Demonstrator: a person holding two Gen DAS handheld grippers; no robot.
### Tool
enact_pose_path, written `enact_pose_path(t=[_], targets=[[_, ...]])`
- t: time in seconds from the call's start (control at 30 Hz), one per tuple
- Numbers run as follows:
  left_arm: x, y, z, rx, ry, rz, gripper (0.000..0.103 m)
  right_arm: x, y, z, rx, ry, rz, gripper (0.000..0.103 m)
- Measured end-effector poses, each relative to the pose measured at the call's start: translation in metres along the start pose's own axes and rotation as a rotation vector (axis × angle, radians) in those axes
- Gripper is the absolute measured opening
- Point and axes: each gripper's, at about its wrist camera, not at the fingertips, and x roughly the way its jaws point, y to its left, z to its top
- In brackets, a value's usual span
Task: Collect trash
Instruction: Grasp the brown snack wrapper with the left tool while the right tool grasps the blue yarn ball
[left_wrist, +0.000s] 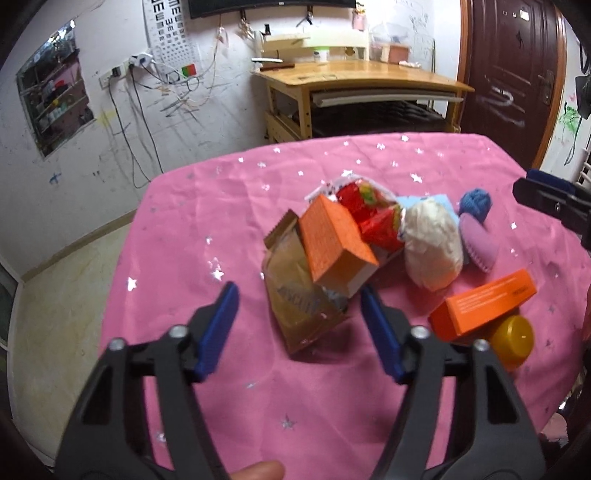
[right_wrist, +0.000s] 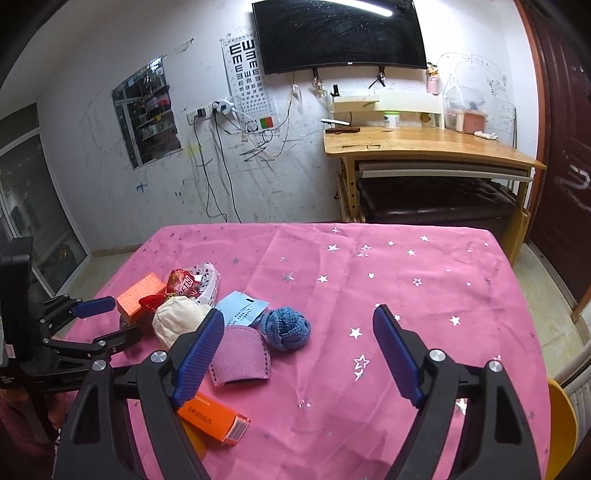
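Left wrist view. My left gripper (left_wrist: 299, 314): jaws apart, nothing clamped, tips either side of the near end of a brown wrapper (left_wrist: 299, 299); its print is blurred, unreadable. The trash pile lies mid-table on the pink starred cloth (left_wrist: 207, 206). An orange box (left_wrist: 332, 240) leans tilted on the wrapper; fine print, illegible. Behind it is a red wrapper (left_wrist: 373, 218), then a white wad (left_wrist: 432, 247). Toward the right edge: a purple pouch (left_wrist: 476, 243), blue yarn ball (left_wrist: 476, 203), second orange box (left_wrist: 484, 306) with faint lines of text, lying on a yellow lid (left_wrist: 513, 339).

Right wrist view. My right gripper (right_wrist: 299, 354): jaws wide apart, holding nothing, over bare cloth (right_wrist: 406, 266) right of the pile. The eye chart (right_wrist: 249, 70) on the wall shows rows of E. The red wrapper (right_wrist: 181, 284) has white lettering, unreadable. A blue paper slip (right_wrist: 240, 308) carries small dark print. The near orange box (right_wrist: 214, 421) bears pale characters that I cannot read.
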Motion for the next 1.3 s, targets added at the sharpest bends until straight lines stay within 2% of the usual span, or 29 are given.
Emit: enact_pose_path(t=[0.07, 0.27, 0.37, 0.6, 0.8, 0.83, 0.87, 1.0, 1.3], targets=[[0.007, 0.003, 0.000, -0.001, 0.015, 0.002, 0.047, 0.005, 0.000, 0.002, -0.004, 0.014, 0.004, 0.077], [0.006, 0.016, -0.001, -0.029, -0.001, -0.020, 0.027, 0.020, 0.001, 0.004, -0.013, 0.060, 0.018, 0.077], [0.003, 0.025, -0.002, -0.062, -0.001, -0.015, 0.023, 0.026, 0.004, 0.005, -0.025, 0.077, 0.009, 0.077], [-0.006, 0.043, -0.008, -0.117, -0.006, -0.002, 0.019, 0.045, 0.009, 0.007, -0.052, 0.147, -0.004, 0.076], [-0.012, 0.051, -0.012, -0.153, -0.018, -0.018, 0.019, 0.060, 0.007, 0.008, -0.032, 0.196, -0.006, 0.037], [-0.013, 0.052, -0.012, -0.156, -0.019, -0.017, 0.019, 0.062, 0.006, 0.007, -0.028, 0.211, 0.004, 0.025], [-0.014, 0.053, -0.013, -0.160, -0.021, -0.018, 0.019, 0.063, 0.006, 0.007, -0.023, 0.216, 0.010, 0.022], [-0.024, 0.056, -0.012, -0.181, -0.042, -0.025, 0.019, 0.056, 0.001, 0.008, 0.009, 0.187, 0.014, 0.021], [-0.057, 0.050, -0.005, -0.182, -0.109, -0.005, 0.019, 0.013, -0.007, 0.017, 0.009, 0.096, 0.015, 0.021]])
